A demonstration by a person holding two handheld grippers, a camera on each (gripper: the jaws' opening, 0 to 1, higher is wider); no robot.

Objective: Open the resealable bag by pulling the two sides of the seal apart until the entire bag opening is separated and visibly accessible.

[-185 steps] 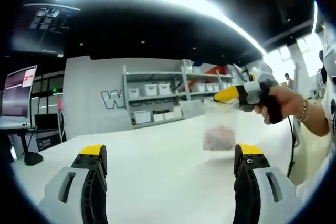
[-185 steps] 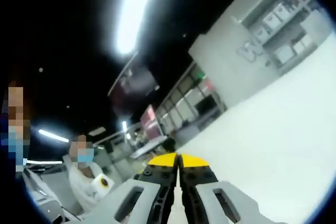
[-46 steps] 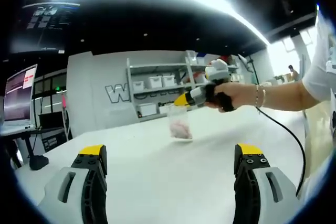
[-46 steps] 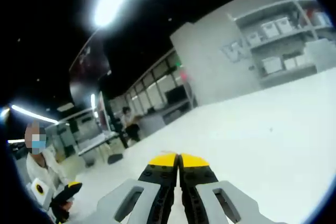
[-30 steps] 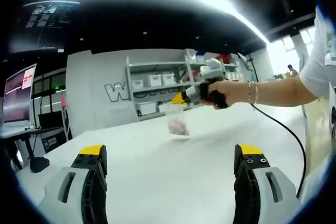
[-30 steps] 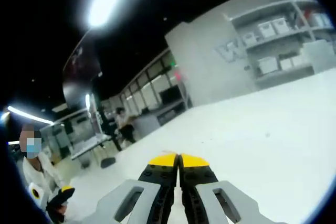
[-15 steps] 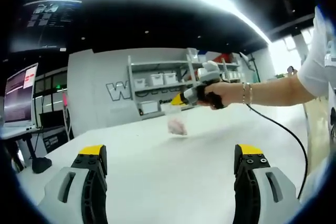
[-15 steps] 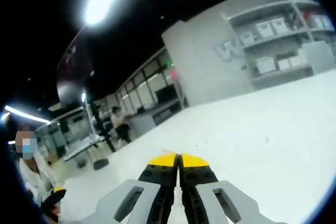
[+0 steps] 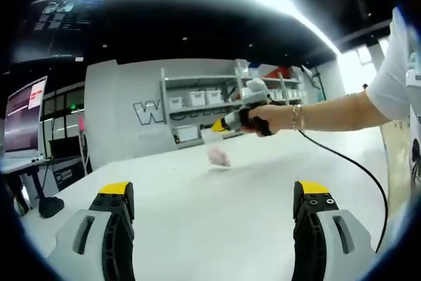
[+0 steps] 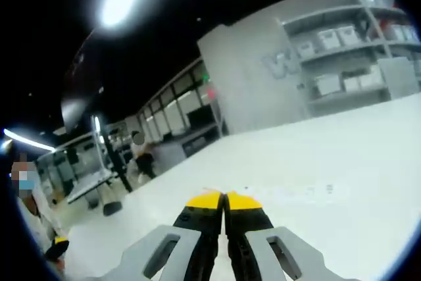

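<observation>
A wide white table (image 9: 210,189) runs toward grey shelves (image 9: 204,106). The right gripper (image 9: 220,124), held at arm's length, has carried the small clear bag (image 9: 217,153) farther across the table over the last seconds, its jaws pinching the bag's top. The left gripper (image 9: 214,197) waits with jaws spread wide and empty, well apart from it. The seal looks unopened; pulling has likely not begun.

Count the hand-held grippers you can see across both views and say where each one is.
2. The left hand-held gripper stands open at the bottom of its own view. The right hand-held gripper reaches out over the white table, shut on the bag, and also appears in the right gripper view.
</observation>
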